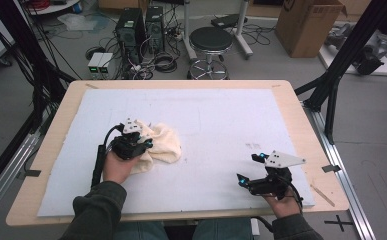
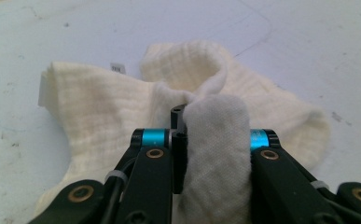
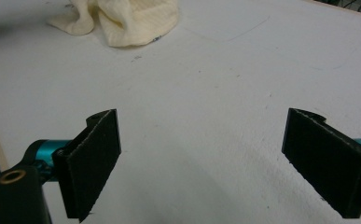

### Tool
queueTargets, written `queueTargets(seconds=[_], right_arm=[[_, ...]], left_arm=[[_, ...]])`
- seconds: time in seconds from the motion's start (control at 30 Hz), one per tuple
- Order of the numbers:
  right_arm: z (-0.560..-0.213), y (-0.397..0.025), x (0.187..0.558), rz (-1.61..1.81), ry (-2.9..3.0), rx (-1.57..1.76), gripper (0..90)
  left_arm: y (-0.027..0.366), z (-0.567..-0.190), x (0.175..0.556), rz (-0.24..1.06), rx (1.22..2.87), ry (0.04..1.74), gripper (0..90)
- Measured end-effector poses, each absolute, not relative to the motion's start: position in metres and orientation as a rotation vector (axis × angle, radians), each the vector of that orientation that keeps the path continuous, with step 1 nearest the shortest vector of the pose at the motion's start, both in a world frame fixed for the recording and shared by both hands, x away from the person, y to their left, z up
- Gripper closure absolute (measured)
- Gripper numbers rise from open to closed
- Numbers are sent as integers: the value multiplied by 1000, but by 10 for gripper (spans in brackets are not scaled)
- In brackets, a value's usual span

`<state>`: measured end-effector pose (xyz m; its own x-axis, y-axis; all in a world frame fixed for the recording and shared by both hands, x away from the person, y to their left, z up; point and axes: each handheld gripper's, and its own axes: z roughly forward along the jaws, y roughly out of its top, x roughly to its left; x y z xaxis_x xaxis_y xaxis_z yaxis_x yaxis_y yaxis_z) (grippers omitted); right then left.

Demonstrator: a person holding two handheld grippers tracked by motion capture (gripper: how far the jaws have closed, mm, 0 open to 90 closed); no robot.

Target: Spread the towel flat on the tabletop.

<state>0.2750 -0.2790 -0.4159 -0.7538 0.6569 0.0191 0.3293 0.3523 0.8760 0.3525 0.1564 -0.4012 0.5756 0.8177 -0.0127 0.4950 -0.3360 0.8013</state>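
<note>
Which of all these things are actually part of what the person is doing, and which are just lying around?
In use:
- crumpled cream cloth
- left gripper, shut on a fold of it
- right gripper, open, over the white table mat

Lying about:
- round black stool
- brown cardboard box
- black computer towers

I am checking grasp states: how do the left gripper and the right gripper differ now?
The left gripper has its jaws shut on the cloth; the right gripper has its jaws wide open, holding nothing. The left is at the cloth; the right is apart from it. Both are over the white mat.
</note>
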Motion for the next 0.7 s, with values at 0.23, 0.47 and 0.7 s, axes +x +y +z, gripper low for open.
queueTargets(seconds=[0.23,0.47,0.7], right_arm=[[-415,-280,276,1366,2282,862,110],[-415,-279,276,1365,2282,861,110],[-415,-280,276,1373,2281,861,110]], left_arm=[[141,-379,347,466,1963,977,791],[121,-366,343,407,1936,938,791],[99,-362,343,339,1920,905,791]])
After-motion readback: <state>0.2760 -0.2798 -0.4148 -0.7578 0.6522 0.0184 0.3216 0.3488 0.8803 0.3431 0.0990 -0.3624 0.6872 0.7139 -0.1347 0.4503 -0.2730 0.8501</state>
